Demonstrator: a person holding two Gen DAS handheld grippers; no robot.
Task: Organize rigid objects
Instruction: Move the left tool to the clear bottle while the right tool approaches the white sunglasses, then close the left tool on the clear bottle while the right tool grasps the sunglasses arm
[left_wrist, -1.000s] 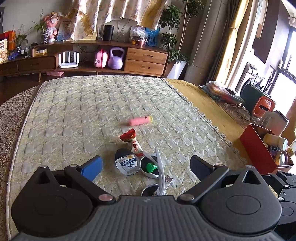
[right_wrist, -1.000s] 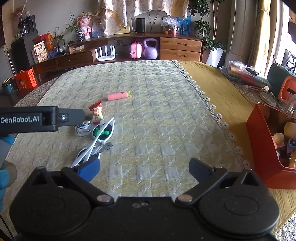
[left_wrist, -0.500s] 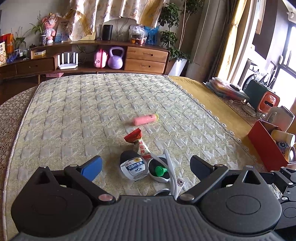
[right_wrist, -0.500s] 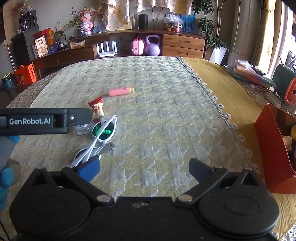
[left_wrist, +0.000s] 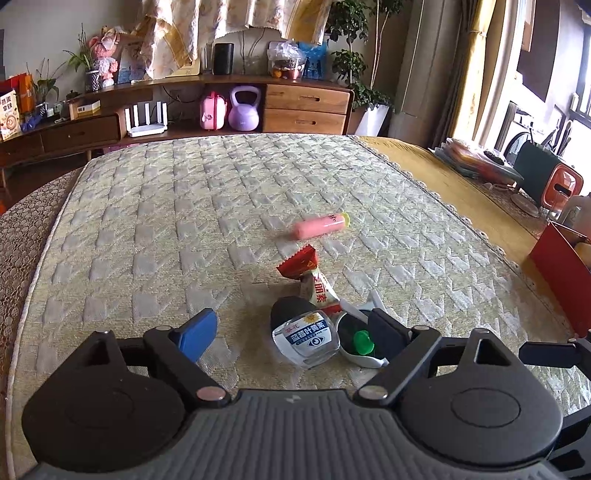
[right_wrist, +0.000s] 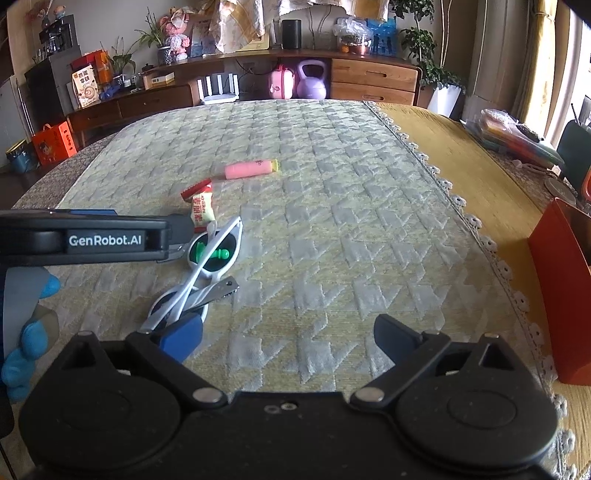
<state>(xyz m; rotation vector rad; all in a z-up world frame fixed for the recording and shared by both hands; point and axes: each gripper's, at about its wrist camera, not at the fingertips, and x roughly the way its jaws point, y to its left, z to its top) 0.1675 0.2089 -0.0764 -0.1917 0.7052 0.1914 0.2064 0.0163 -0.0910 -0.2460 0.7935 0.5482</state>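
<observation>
On the quilted, woven-textured yellow mat (left_wrist: 155, 236), the left gripper (left_wrist: 291, 332), fingers spread but just narrowing, brackets a glossy clear bottle (left_wrist: 306, 341); the right gripper (right_wrist: 288, 338) gapes empty.

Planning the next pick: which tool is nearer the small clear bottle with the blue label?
Left. The left tool has been closing, with the bottle between its open fingers, untouched. The right tool sits open nearer the camera, by the white sunglasses.

The red bin (left_wrist: 557, 273) is cut by the right edge; white sunglasses (left_wrist: 360, 334) sit partly behind a finger; the pink tube (left_wrist: 320, 226) is blurred.
</observation>
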